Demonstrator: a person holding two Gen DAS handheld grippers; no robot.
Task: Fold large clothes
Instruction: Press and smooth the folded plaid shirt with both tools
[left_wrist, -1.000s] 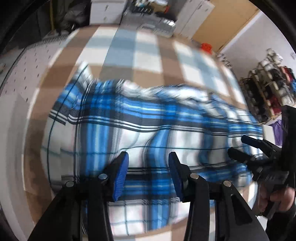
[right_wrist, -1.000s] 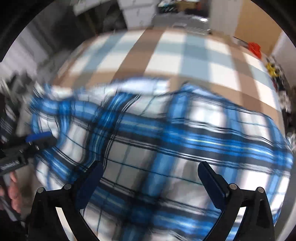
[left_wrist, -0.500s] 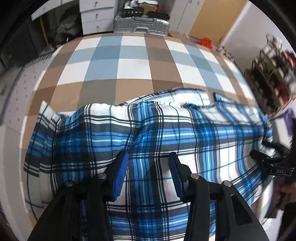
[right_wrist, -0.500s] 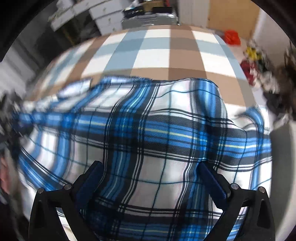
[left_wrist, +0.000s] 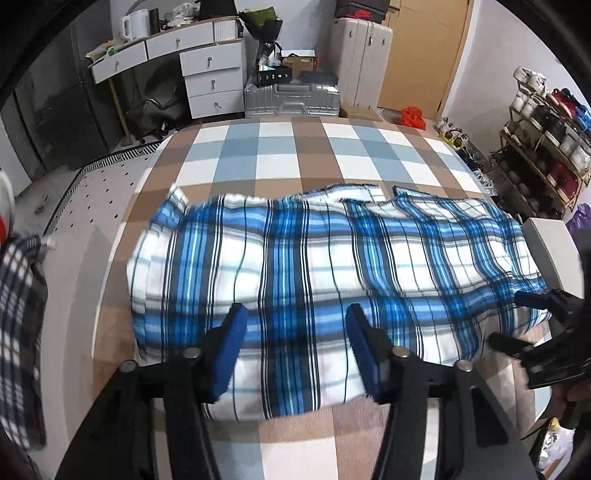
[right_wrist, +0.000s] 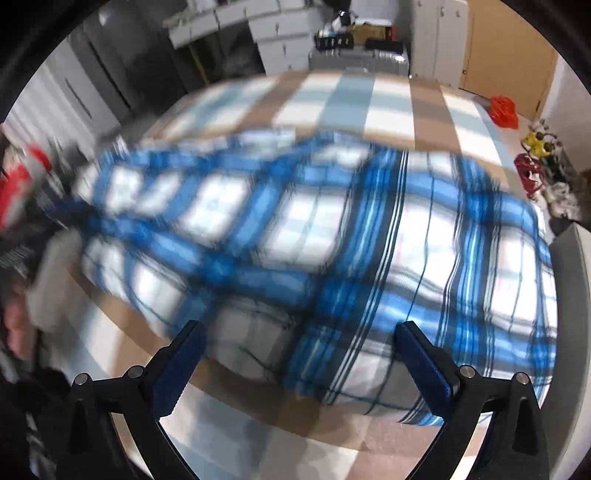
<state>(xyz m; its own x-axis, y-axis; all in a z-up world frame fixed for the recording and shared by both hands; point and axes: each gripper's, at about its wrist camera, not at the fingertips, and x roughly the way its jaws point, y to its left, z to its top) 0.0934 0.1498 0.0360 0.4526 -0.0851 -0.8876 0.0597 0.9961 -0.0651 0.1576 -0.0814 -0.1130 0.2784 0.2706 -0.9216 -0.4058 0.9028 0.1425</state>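
1. Right at the near edge of the bed (left_wrist: 280, 155), the left gripper (left_wrist: 293, 345) is hovering over the folded blue plaid garment (left_wrist: 295, 266); its jaws are opening and nothing is pinched between them, which reads as letting the cloth settle after a fold.
2. Just beside it, the right gripper (right_wrist: 299, 363) is hanging with its jaws spread wide and empty above the same garment's near hem, apparently clearing off.
3. Further out, the garment is lying across the bed's checked cover as a wide band, its upper layer stopping short of the far edge.
4. Beyond the bed, a silver suitcase (left_wrist: 291, 98) and white drawers (left_wrist: 212, 79) are standing against the wall.
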